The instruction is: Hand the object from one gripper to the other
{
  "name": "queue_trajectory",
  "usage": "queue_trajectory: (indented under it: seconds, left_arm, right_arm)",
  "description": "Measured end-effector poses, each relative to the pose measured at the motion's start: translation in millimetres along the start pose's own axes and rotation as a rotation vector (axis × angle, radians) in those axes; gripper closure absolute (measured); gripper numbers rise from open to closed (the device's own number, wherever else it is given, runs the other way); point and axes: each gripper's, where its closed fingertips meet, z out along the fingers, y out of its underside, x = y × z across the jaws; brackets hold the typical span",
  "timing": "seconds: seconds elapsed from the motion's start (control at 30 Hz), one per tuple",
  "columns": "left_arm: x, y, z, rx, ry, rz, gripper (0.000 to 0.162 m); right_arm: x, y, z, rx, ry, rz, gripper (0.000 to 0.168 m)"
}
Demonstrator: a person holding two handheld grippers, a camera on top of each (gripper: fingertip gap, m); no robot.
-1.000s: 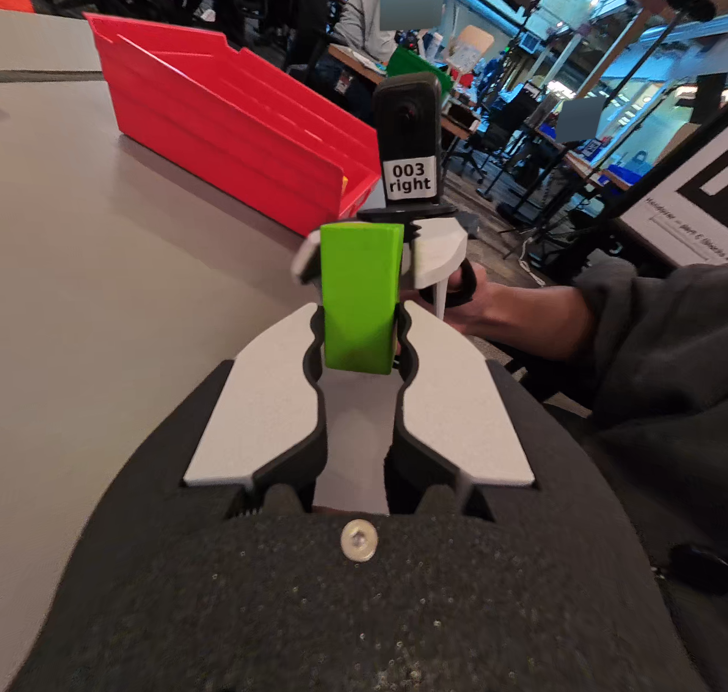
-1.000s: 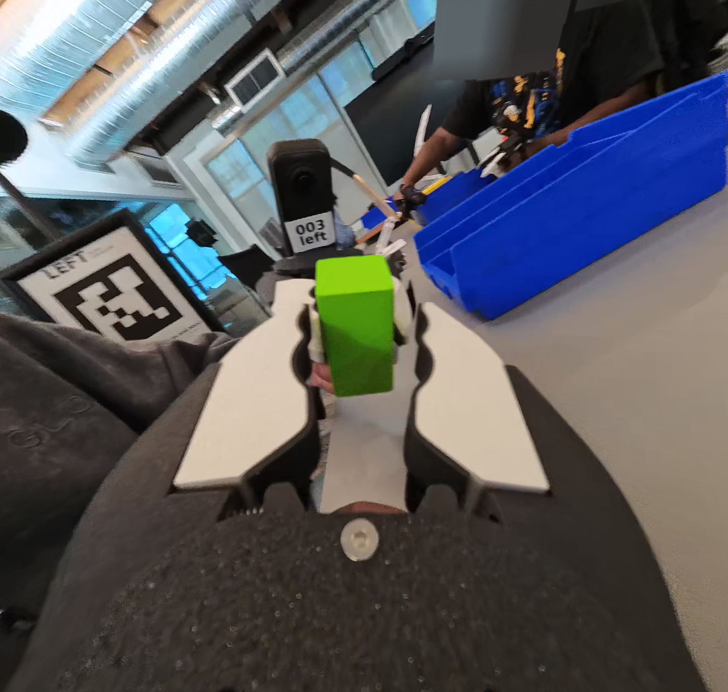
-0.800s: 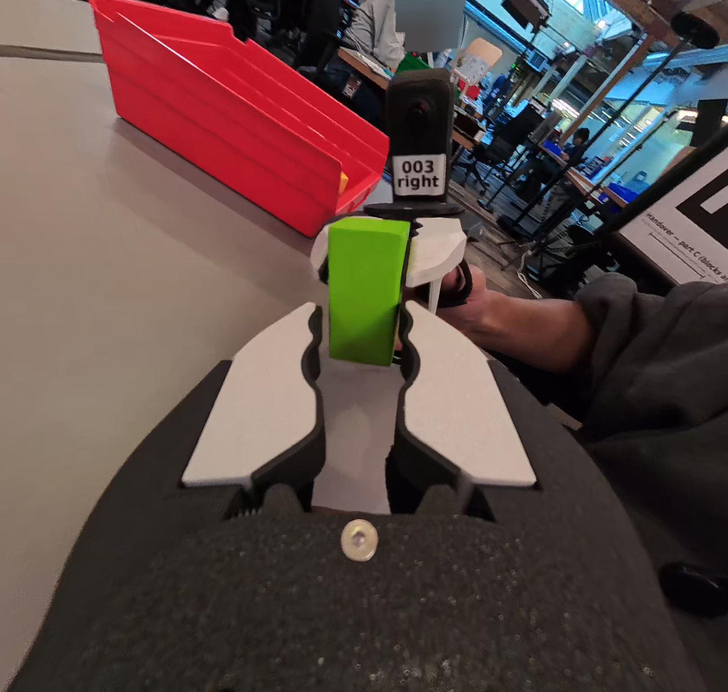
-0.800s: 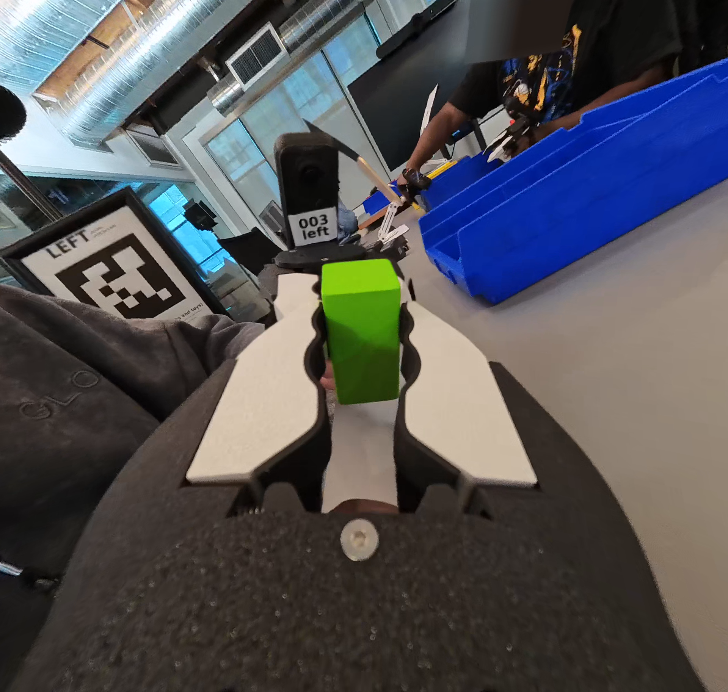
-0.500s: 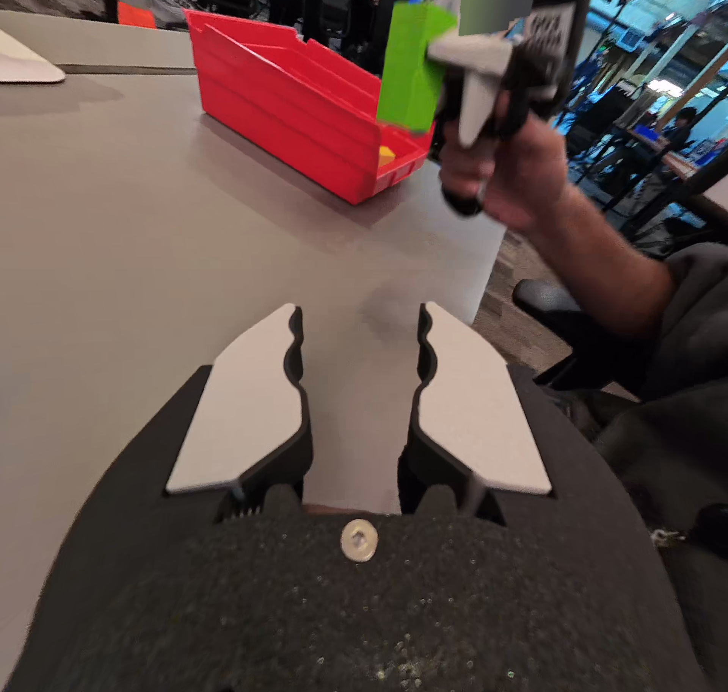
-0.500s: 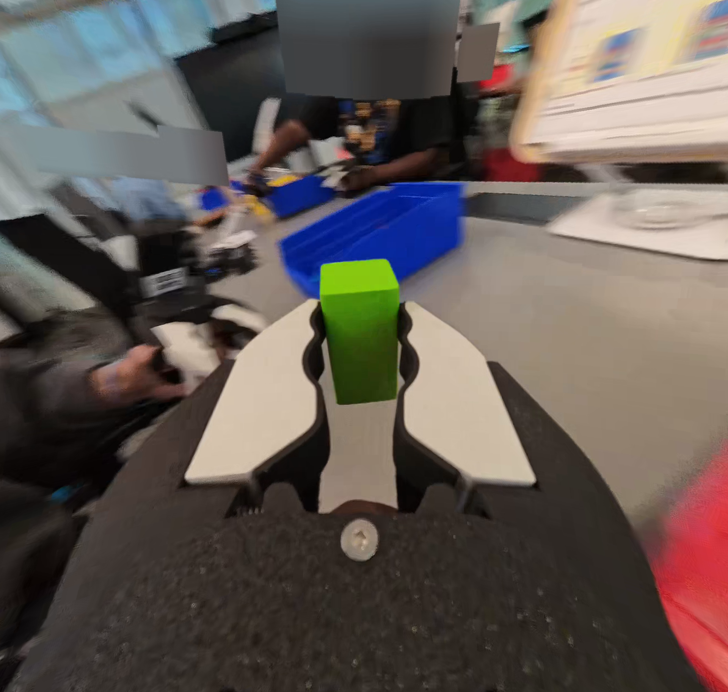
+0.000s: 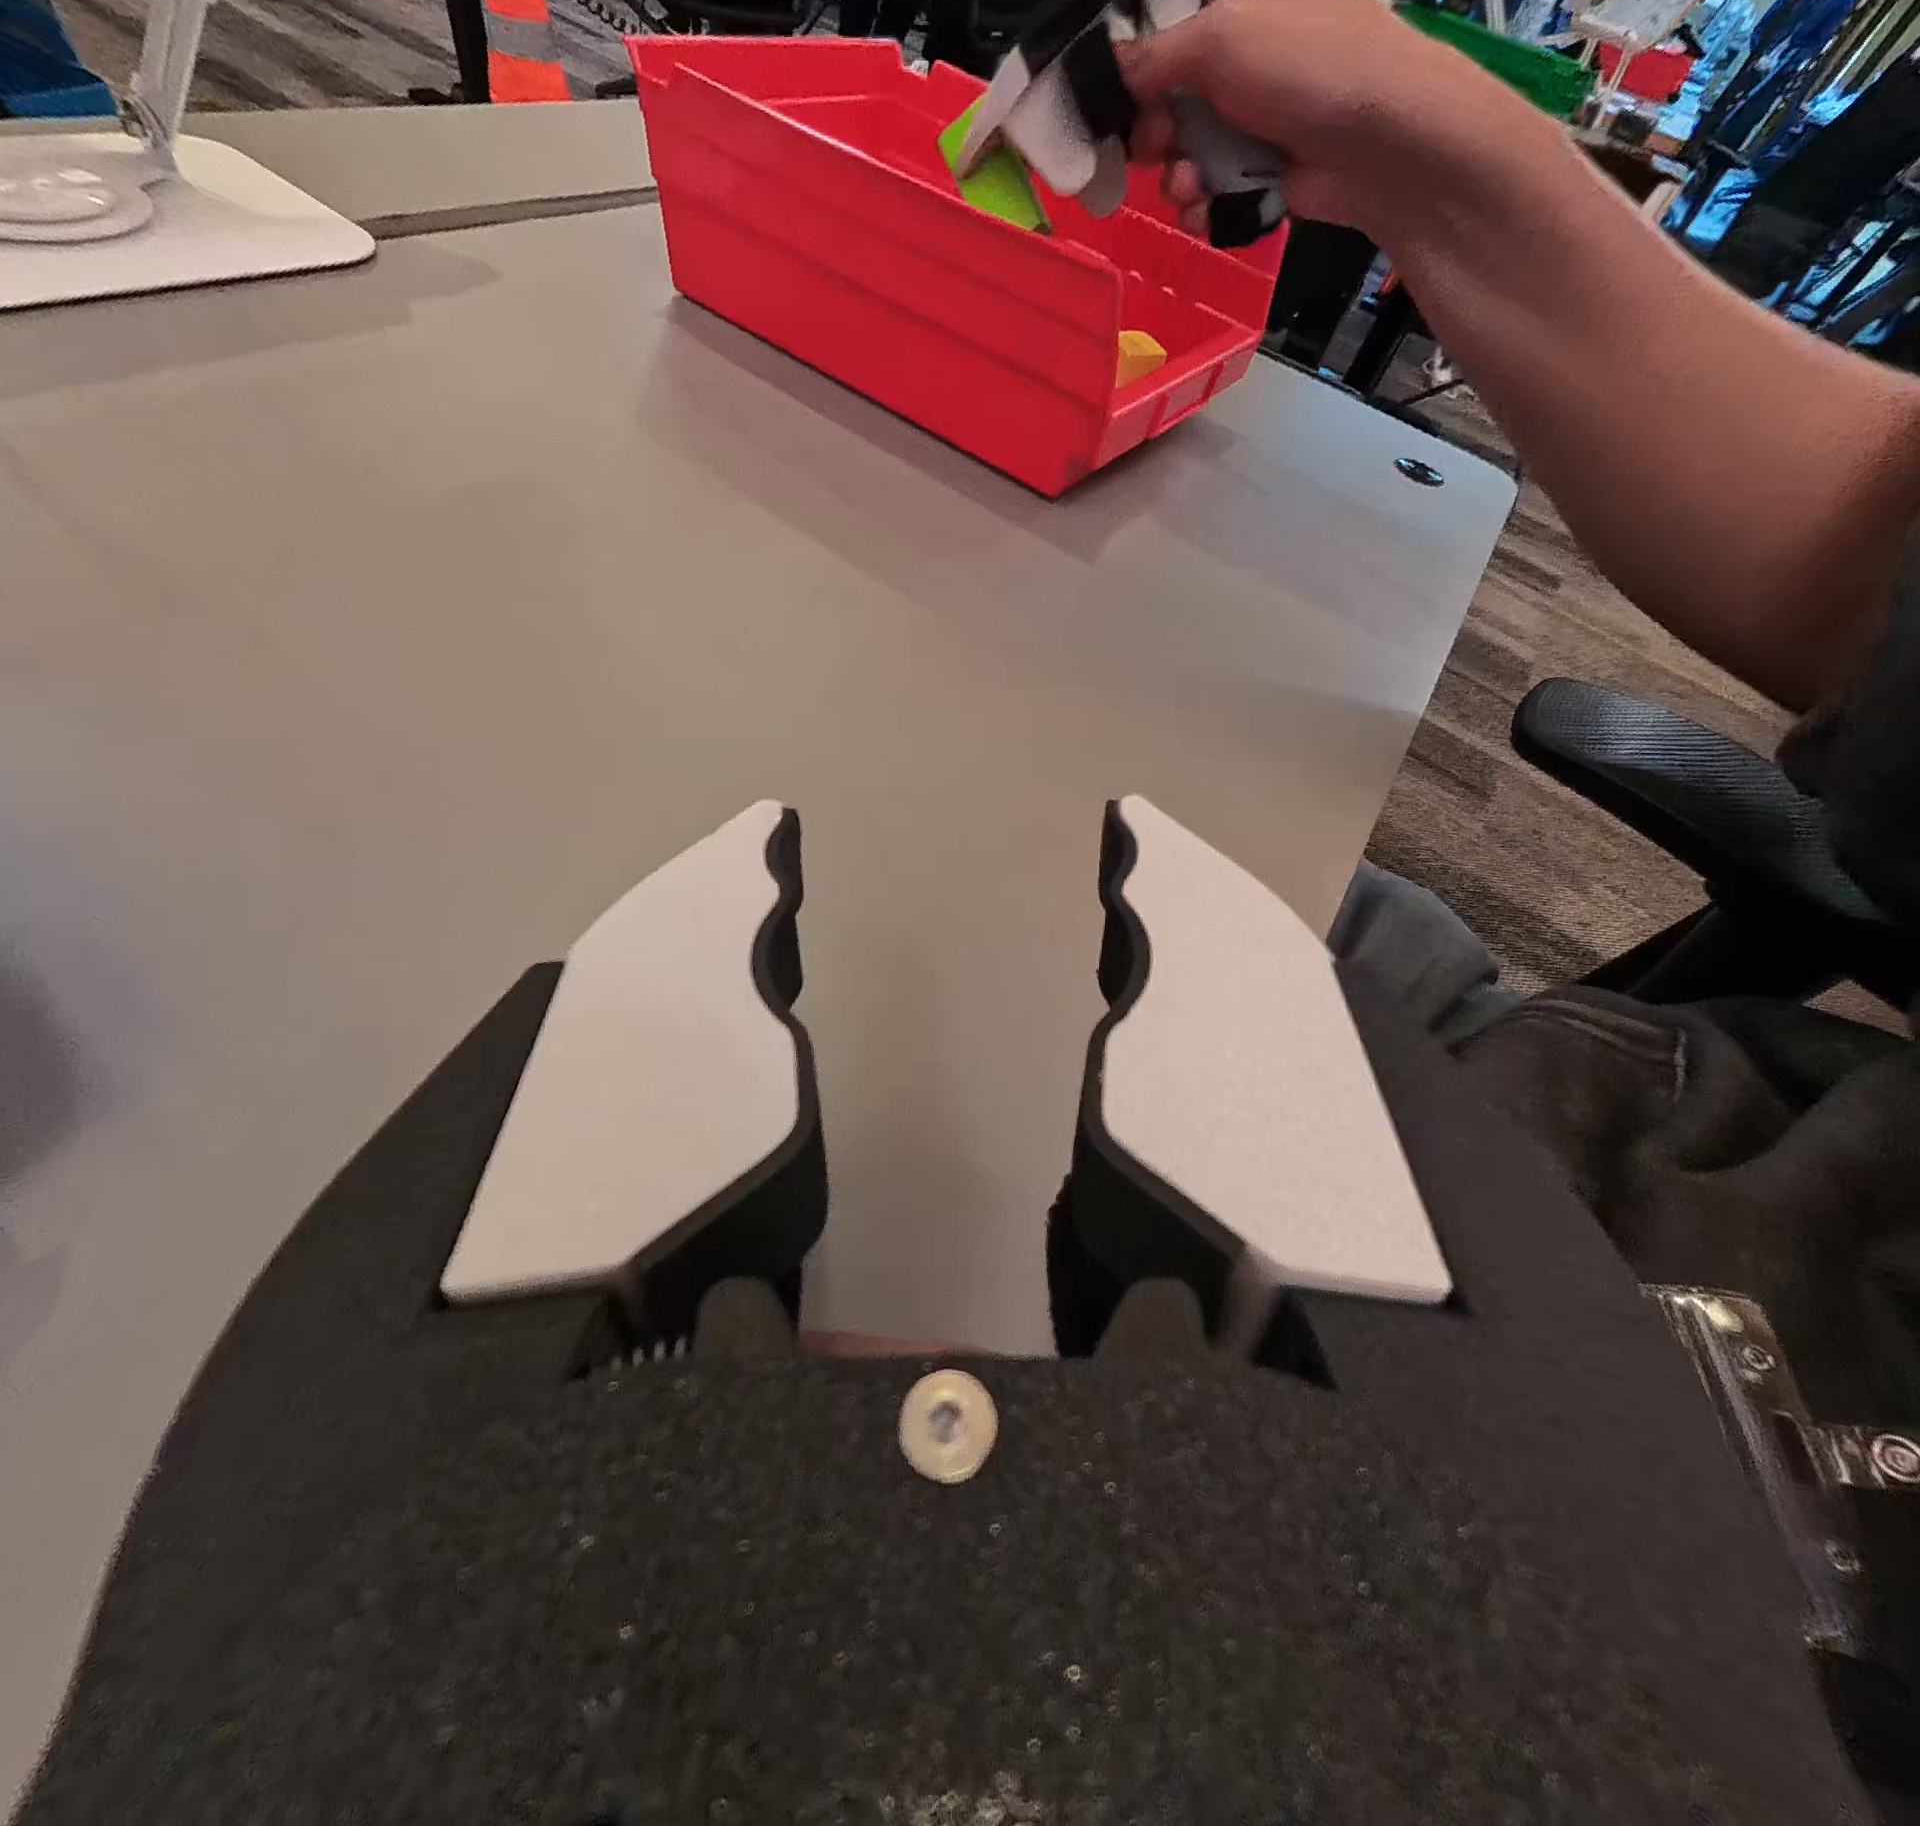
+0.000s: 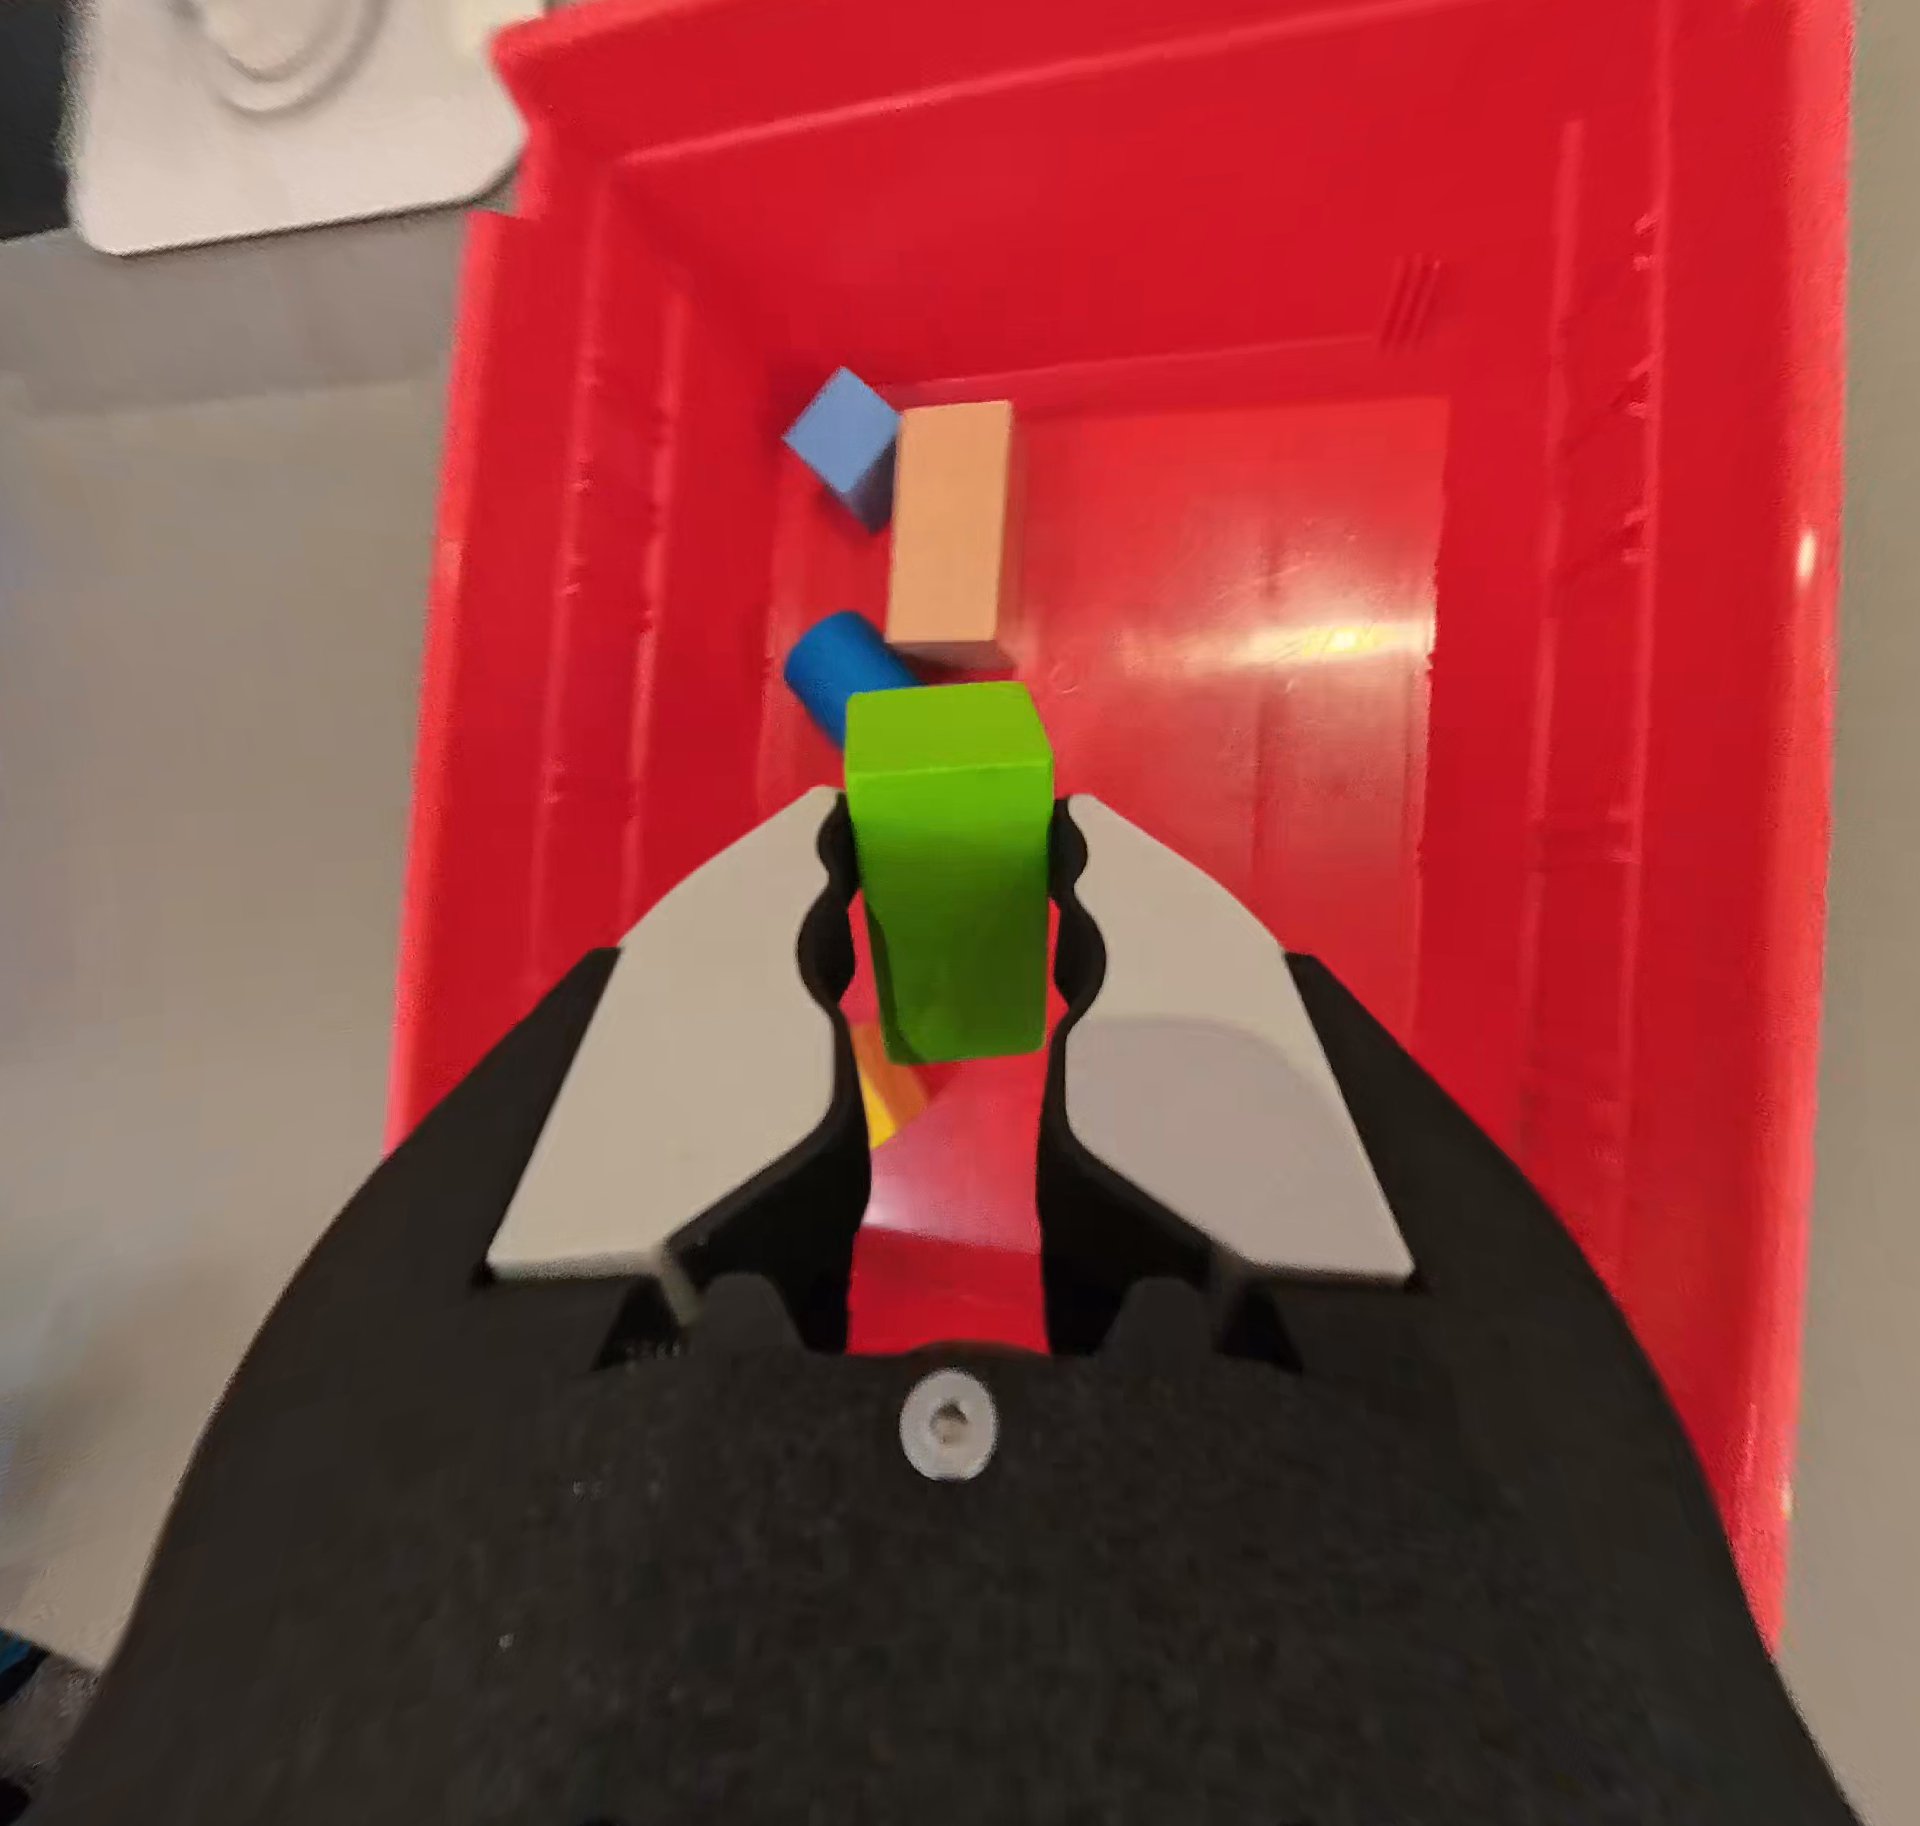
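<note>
Left gripper [image 7: 948, 841] hangs over the table [image 7: 416, 633], jaws apart, empty. Only the right wrist view shows right gripper [image 8: 948, 820] clamping the green block [image 8: 951, 872] above the red bin [image 8: 1610, 633], blocks inside.

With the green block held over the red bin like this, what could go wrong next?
1. The right gripper pinches the green block above the blue cylinder and tan block; dropped here, it may land on them and tumble.
2. The release point sits near the red bin's left wall, so a bounce could strike it.
</note>
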Motion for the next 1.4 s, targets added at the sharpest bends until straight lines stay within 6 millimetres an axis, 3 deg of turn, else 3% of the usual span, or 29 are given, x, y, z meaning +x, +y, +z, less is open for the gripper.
queue_trajectory:
  seconds: [0.33,0.43,0.53,0.77,0.8,0.87,0.93,0.97,1.03,1.13,1.2,1.3,1.4]
  left_arm:
    - [-2,5,3,-0.032,-0.022,0.038,0.108]
    - [-5,7,3,-0.046,-0.049,0.072,0.108]
    - [-5,7,3,-0.047,-0.049,0.083,0.108]
    - [-4,6,1,-0.046,-0.052,0.109,0.107]
    - [-4,5,0,-0.041,-0.054,0.108,0.107]
    - [-6,6,-1,-0.039,-0.063,0.103,0.106]
    - [-9,4,-2,-0.03,-0.073,0.092,0.104]
    - [-11,2,-3,-0.022,-0.078,0.084,0.103]
    - [-16,1,-6,-0.011,-0.102,0.078,0.102]
    - [-32,-1,-11,-0.01,-0.166,0.071,0.102]
    - [-41,-4,-15,0.0,-0.19,0.045,0.102]
    - [-60,-10,-28,0.012,-0.24,-0.002,0.102]
    - [-79,-24,-48,-0.021,-0.25,-0.002,0.102]
  right_arm:
    - [59,-30,83,-0.24,0.207,0.066,0.133]
    - [81,-35,84,-0.266,0.364,0.043,0.133]
    - [95,-21,80,-0.384,0.483,0.08,0.133]
    - [94,-18,74,-0.446,0.498,0.078,0.131]
    - [92,-21,70,-0.433,0.496,0.055,0.12]
    - [83,-35,49,-0.348,0.512,-0.004,0.101]
    - [60,-52,16,-0.171,0.489,-0.081,0.103]
    - [40,-58,-3,-0.058,0.436,-0.121,0.103]
    - [-21,-54,-37,0.177,0.204,-0.218,0.105]
    - [-113,2,-77,0.434,-0.208,-0.378,0.104]
    - [-151,57,-92,0.534,-0.396,-0.43,0.107]
    - [-162,131,-89,0.528,-0.394,-0.45,0.107]
    - [-171,173,-93,0.546,-0.411,-0.48,0.108]
